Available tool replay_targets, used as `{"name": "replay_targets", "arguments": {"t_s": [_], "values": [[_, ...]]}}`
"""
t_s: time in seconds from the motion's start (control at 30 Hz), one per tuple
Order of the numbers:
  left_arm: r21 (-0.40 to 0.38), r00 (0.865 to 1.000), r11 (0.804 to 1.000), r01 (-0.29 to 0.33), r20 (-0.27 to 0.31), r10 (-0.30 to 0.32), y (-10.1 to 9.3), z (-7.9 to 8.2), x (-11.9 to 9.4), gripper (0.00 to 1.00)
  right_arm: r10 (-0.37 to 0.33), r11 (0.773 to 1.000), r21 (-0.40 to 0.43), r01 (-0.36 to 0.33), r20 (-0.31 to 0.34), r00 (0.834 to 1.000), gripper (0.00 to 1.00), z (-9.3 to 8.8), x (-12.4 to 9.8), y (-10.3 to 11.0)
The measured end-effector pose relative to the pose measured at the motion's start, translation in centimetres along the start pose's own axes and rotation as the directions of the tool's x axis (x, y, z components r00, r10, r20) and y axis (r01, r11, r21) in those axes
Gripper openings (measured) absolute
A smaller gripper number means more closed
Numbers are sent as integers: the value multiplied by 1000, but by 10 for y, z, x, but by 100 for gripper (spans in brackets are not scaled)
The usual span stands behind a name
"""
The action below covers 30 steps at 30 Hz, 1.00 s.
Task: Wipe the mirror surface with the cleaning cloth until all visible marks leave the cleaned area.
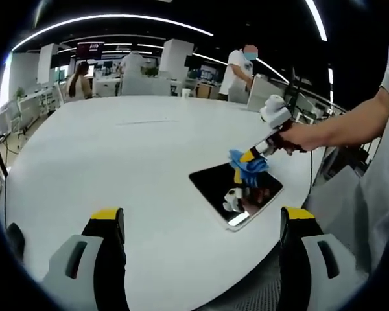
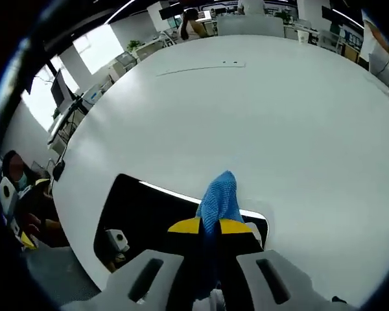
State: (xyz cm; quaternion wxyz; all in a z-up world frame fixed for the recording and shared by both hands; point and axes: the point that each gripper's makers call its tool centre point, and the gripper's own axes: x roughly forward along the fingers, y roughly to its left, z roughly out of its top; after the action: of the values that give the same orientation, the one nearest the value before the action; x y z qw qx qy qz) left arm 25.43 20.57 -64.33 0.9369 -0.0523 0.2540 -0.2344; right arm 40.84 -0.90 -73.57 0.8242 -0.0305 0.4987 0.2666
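Room: an open office is spreading behind the work area, with ceiling light strips, desks, and people standing and sitting at the far side.

Counter [image 1: 117, 149]: a large white round-edged counter is carrying the task things; its surface is running far out toward the office desks in both views.

Mirror [image 1: 217, 184]: a dark rectangular mirror with rounded corners is lying flat on the counter, near its right near edge in the left gripper view. In the right gripper view the mirror [image 2: 149, 214] is sitting just ahead of the jaws, its glass reflecting part of the rig.

Person: a bare forearm and hand [image 1: 305, 136] are reaching in from the right of the left gripper view, gripping the right tool's handle; a grey garment is showing at the far right edge.

Left tongs [image 1: 198, 223]: released, jaws standing wide apart with nothing between them, hanging over bare counter near the mirror's left side.

Right tongs [image 2: 211, 227]: clenched on the cleaning cloth, yellow tips pinched together; in the left gripper view they [image 1: 246, 157] are angling down onto the mirror's far edge.

Cleaning cloth [image 2: 219, 197]: a blue bunched cloth is sticking out past the right tongs' tips and pressing on the mirror; seen from the left gripper view the cloth [image 1: 251, 165] is resting on the mirror's far right corner.
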Motion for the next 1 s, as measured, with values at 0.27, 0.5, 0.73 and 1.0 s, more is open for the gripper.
{"name": "replay_targets", "arguments": {"t_s": [0.27, 0.5, 0.73, 1.0], "values": [[-3, 1000, 1000, 11, -10, -11, -3, -5, 1, 99, 31, 999, -34, -32, -20, 999, 3, 6, 11, 28], [-3, 1000, 1000, 13, -18, -13, -6, -8, 1, 99, 54, 997, -48, -56, -37, 998, 3, 8, 16, 45], [-7, 1000, 1000, 14, -21, -14, -9, -11, 0, 99, 68, 996, -58, -71, -49, 997, 3, 12, 23, 62], [-8, 1000, 1000, 18, -8, -18, -18, -11, 6, 99, 90, 992, -82, -95, -70, 993, 3, 17, 32, 88]]}}
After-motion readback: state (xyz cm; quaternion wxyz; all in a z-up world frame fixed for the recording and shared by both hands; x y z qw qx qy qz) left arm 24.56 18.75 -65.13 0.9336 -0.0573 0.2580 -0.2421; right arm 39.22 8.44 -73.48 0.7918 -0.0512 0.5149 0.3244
